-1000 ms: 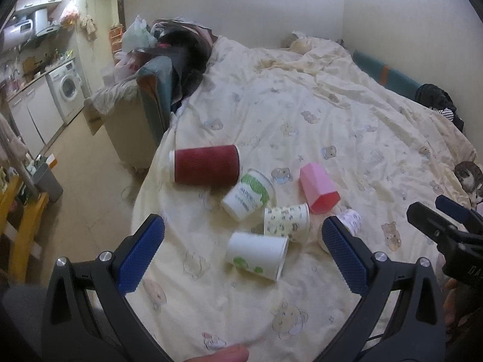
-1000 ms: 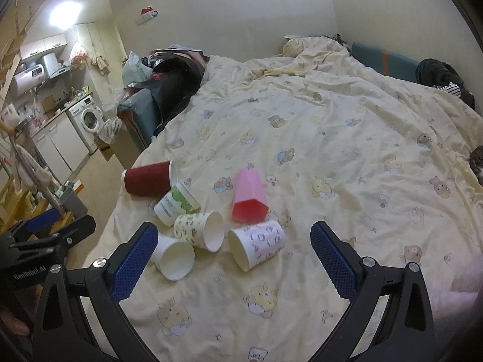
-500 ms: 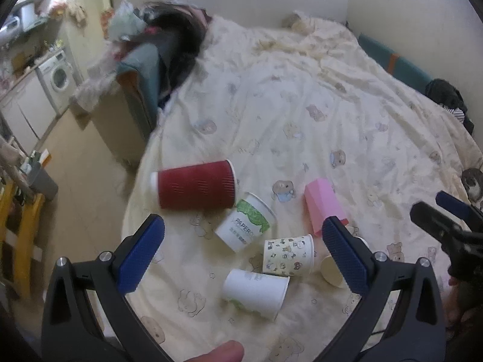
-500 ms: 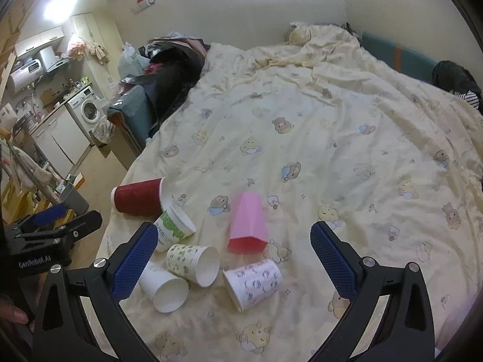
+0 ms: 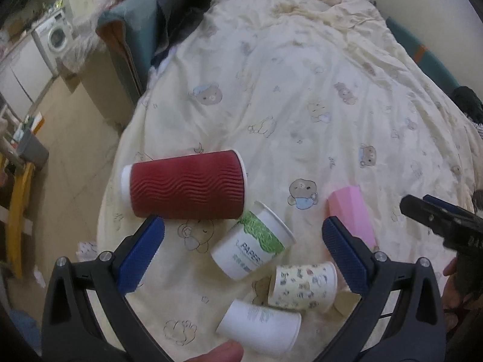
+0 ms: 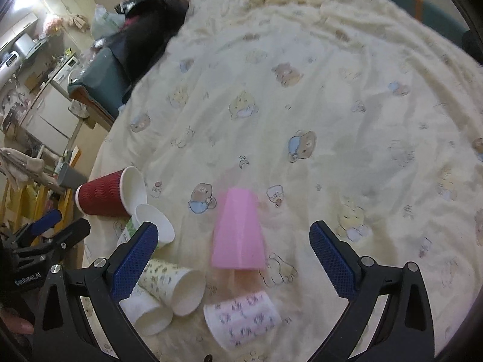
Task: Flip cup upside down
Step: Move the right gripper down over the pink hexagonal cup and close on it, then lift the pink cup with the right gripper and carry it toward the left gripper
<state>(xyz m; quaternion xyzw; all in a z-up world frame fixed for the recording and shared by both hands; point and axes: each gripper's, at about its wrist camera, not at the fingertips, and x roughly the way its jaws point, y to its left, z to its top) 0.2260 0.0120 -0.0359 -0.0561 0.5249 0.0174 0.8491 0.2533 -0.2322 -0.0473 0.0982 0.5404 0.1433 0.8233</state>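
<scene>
A bed covered by a cream quilt printed with small bears carries everything, and six cups lie tipped on their sides in a loose cluster near its left edge, at the near end. The largest, a ribbed red cup, lies closest to that edge with its white rim turned toward the middle of the bed. Just beside its rim lies a white cup with green print, mouth facing away from the edge. A pink faceted cup lies a little farther in from the edge, apart from the red one. Nearer the foot are a cup with small animal prints, a plain white cup touching it, and a white cup with purple marks lying just below the pink one's open end. The left gripper hovers over the cluster with its blue pads spread wide, holding nothing; the green-print cup shows between them. The right gripper hangs likewise spread wide and empty, with the pink cup framed between its pads and untouched.
</scene>
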